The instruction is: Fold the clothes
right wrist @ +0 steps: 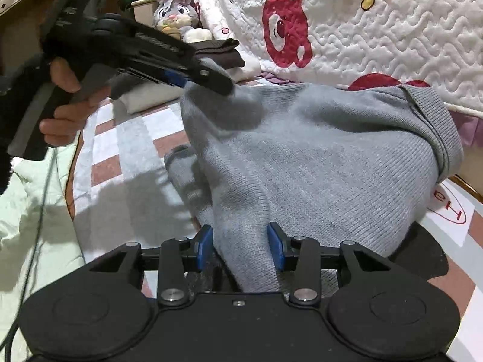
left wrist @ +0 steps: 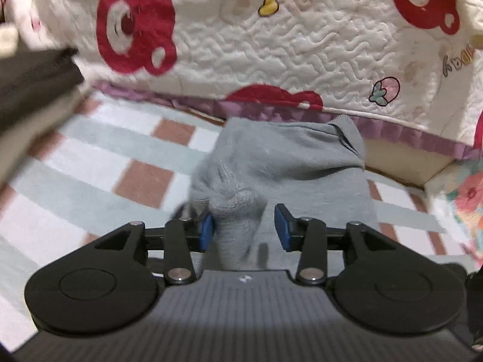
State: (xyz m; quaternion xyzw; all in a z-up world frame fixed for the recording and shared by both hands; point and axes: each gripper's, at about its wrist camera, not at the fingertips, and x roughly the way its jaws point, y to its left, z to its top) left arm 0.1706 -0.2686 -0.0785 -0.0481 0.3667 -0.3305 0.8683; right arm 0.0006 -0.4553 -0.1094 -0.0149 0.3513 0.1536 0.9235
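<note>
— Sweater [right wrist: 317, 157] on the bed [right wrist: 120, 138], bunched against the quilt [right wrist: 377, 30], not flat yet. Half folded at best.

— Left gripper [left wrist: 244, 230]?

— Jaws partly open, knit between them, touching one pad, clear of the other. No real grip.

— Right gripper [right wrist: 240, 247]?

— Jaws about half open around a ridge of knit. Pads seemingly against it; cannot tell whether pinching.

— Anything finished?

— Stack [right wrist: 217, 57] of folded clothes behind, by the toy rabbit [right wrist: 173, 15]. Probably done. Left: squaring up the grey one, closing the last fold, adding to the stack.
</note>
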